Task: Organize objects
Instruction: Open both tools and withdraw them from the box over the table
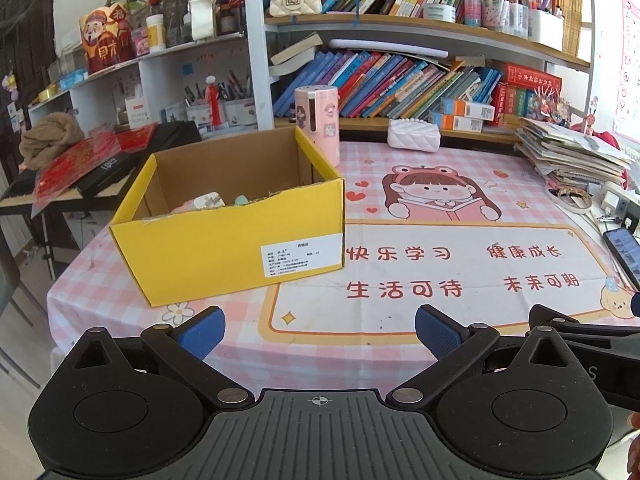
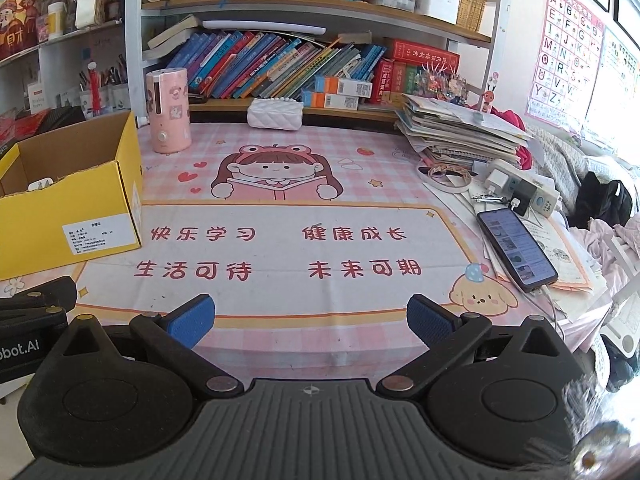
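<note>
Left wrist view: a cluttered study corner, bookshelves behind a table under a pink checked tablecloth printed with a reading cartoon girl. The left gripper hangs released above the near table edge, jaws wide, nothing between them. Ahead and left of it stands the yellow cardboard box, open-topped, with a few small items visible at its bottom; these cannot be identified. The box looks light and fairly stiff, its torn rim weak; a wall near a corner is judged the soundest hold. Beyond the box stands a pink cylindrical canister, smooth and probably slippery.

Right wrist view: same table, alphabet posters on the wall at right. The right gripper is likewise spread wide and empty. The box lies far left of it; a phone, fragile, lies ahead right beside a stack of papers and a power strip.
</note>
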